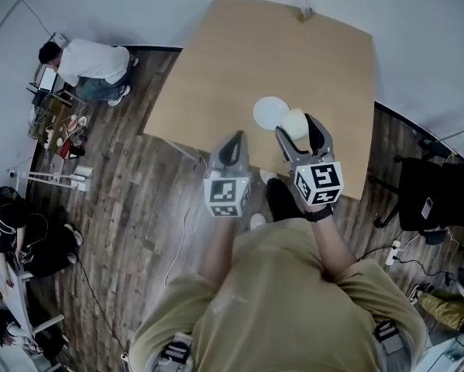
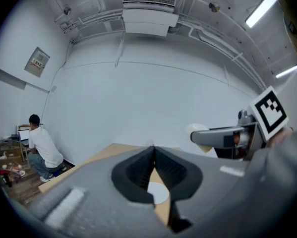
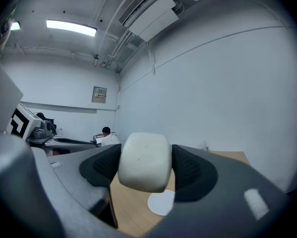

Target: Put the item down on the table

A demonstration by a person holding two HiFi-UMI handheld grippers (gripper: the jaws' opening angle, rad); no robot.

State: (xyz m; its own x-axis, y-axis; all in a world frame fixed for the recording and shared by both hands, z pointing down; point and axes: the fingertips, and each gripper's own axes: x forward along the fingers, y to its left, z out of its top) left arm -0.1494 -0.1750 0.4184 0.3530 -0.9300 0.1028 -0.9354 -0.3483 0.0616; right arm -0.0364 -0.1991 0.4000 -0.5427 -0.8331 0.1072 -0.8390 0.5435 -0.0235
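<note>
Nearest in the head view, at bottom centre, is the person's tan shirt. Both forearms reach up the frame from it to two grippers, each with one marker cube. The left gripper hangs over the floor just off the near edge of the one wooden table. The right gripper reaches over the table, and one white block sits between its jaws, above the tabletop. One white disc lies flat on the table just left of the block. A small object stands at the far edge, too small to tell. At upper left one person in a white top crouches by cluttered shelves. Another person in dark clothes sits at the left edge. A black chair stands at right.

In the left gripper view the jaws meet at the tips with nothing between them. Part of the disc and the table shows through the gap lower down. The right gripper crosses the right side, holding the block clear of the table. One ceiling air unit is at top centre.

In the right gripper view the jaws press the block from both sides, at centre frame. The disc lies on the table below it. The left gripper's cube sits at far left, and one wall picture hangs at upper left.
</note>
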